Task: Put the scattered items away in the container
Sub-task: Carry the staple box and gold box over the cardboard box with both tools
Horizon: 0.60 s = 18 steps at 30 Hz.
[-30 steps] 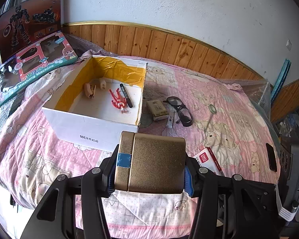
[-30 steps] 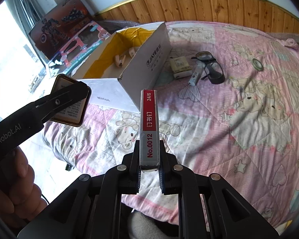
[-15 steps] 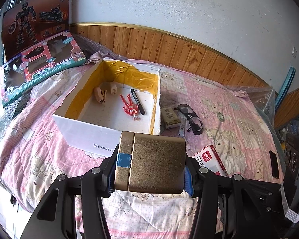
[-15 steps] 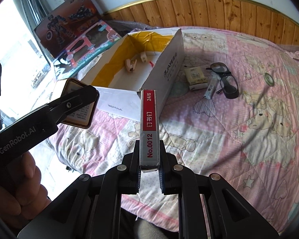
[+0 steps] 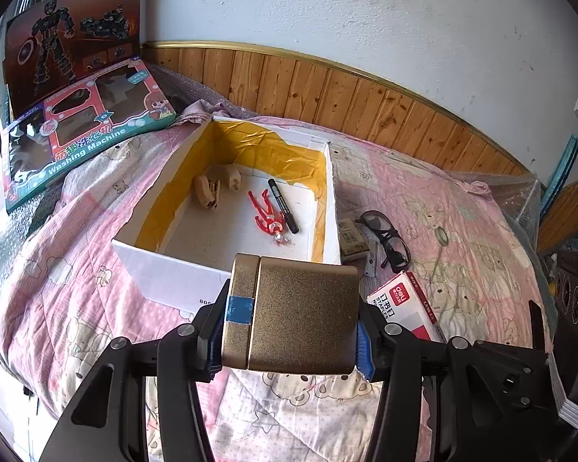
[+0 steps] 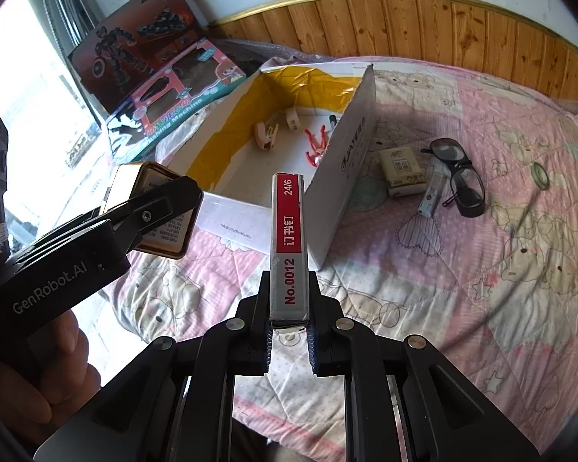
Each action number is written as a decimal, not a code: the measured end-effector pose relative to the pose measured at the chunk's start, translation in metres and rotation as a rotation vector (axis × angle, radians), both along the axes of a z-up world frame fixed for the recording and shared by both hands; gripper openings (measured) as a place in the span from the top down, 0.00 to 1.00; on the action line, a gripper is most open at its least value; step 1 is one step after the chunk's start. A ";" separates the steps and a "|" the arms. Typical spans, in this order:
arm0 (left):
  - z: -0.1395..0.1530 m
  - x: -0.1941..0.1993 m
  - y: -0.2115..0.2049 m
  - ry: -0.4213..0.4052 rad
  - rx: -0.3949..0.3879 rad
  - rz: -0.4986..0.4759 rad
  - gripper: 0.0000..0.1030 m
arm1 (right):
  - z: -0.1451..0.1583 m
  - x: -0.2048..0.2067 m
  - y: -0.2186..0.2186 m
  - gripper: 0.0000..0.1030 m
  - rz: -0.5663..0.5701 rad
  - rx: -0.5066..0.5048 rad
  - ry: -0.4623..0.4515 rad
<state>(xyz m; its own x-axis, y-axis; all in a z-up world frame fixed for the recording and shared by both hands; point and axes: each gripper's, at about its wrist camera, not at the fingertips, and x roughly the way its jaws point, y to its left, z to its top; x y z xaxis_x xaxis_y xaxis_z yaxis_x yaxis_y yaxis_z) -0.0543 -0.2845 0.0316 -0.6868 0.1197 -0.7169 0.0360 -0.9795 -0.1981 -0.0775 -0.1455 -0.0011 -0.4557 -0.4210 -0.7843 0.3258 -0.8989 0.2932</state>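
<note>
My left gripper (image 5: pixel 291 331) is shut on a gold tin (image 5: pixel 293 312) with a blue tape strip, held above the near wall of the white cardboard box (image 5: pixel 165 269). The box, lined with yellow tape, holds a red figure (image 5: pixel 267 219), a black marker (image 5: pixel 283 206) and two beige pieces (image 5: pixel 208 192). My right gripper (image 6: pixel 289 340) is shut on a red-and-white staples box (image 6: pixel 289 242), standing on end, just short of the cardboard box (image 6: pixel 343 177). The staples box (image 5: pixel 402 308) also shows at the left view's right. On the pink bedspread lie glasses (image 6: pixel 460 181), a small yellowish pack (image 6: pixel 402 171) and a small silver item (image 6: pixel 431 194).
Two toy boxes (image 5: pixel 81 131) lean at the bed's far left corner. A wood-panelled wall (image 5: pixel 366 104) runs behind the bed. A small round ring (image 6: pixel 539 175) lies on the right of the quilt (image 6: pixel 481 269). A hand (image 6: pixel 31 385) holds the left gripper body (image 6: pixel 77 246).
Both grippers have advanced toward the cardboard box with their loads; the box looks larger and its inside shows more fully. The items on the bed have not moved.
</note>
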 end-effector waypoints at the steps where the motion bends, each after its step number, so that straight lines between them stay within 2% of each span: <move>1: 0.001 -0.003 -0.001 0.000 -0.001 0.000 0.48 | 0.001 -0.003 -0.001 0.85 0.001 -0.001 0.000; 18: 0.011 -0.050 -0.017 -0.003 -0.015 0.003 0.48 | 0.017 -0.049 -0.023 0.85 0.023 -0.017 0.011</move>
<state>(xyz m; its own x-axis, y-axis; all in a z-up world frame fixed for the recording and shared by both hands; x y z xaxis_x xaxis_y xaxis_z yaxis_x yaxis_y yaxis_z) -0.1038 -0.3019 0.0422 -0.6848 0.1071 -0.7208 0.0393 -0.9823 -0.1833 -0.1269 -0.1686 0.0156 -0.4549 -0.4444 -0.7718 0.3494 -0.8862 0.3043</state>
